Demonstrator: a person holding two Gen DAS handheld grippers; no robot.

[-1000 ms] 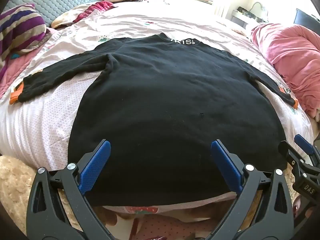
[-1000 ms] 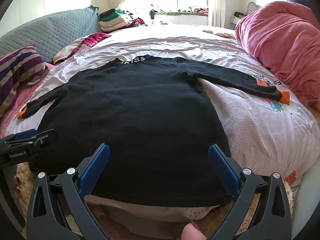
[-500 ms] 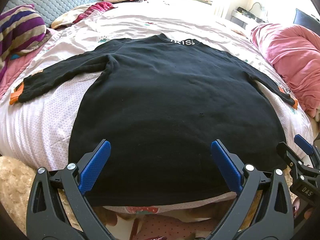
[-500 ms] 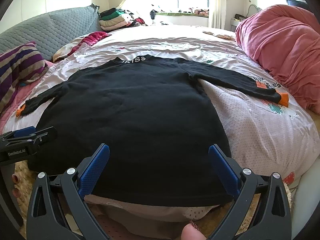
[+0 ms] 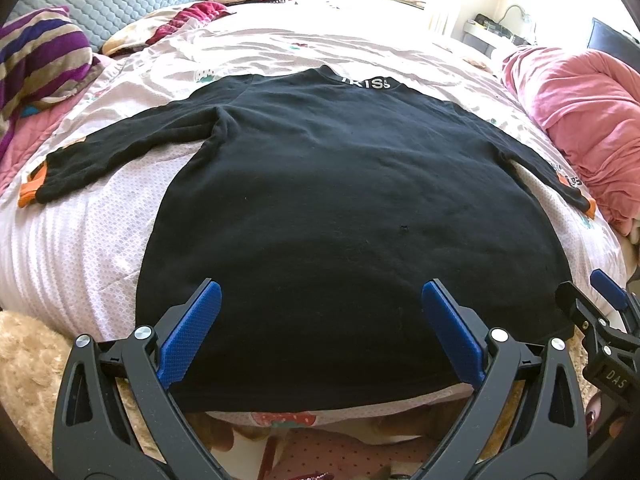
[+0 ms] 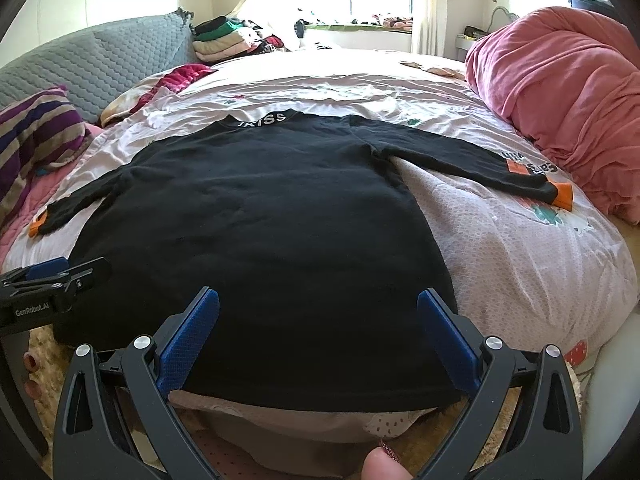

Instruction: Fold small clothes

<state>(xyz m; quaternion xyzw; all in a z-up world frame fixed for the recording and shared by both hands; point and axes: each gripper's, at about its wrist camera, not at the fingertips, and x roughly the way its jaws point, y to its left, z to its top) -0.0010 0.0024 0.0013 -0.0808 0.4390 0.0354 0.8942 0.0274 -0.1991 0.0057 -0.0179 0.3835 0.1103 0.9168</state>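
Hovering at the hem, both grippers wide

Holding almost exactly as a second ago, only the right view has lifted a touch. The black shirt (image 5: 340, 208) lies flat on the bed (image 5: 80, 240), sleeves spread, collar away. The left gripper (image 5: 320, 300) gapes over the hem's left part; the right gripper (image 6: 318, 300) gapes over its right part. Neither grips cloth.

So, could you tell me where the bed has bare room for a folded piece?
Bare sheet lies right of the black shirt, below its right sleeve. A smaller patch sits under the left sleeve. Beyond the collar is free too. The pink duvet and striped pillow crowd the edges.
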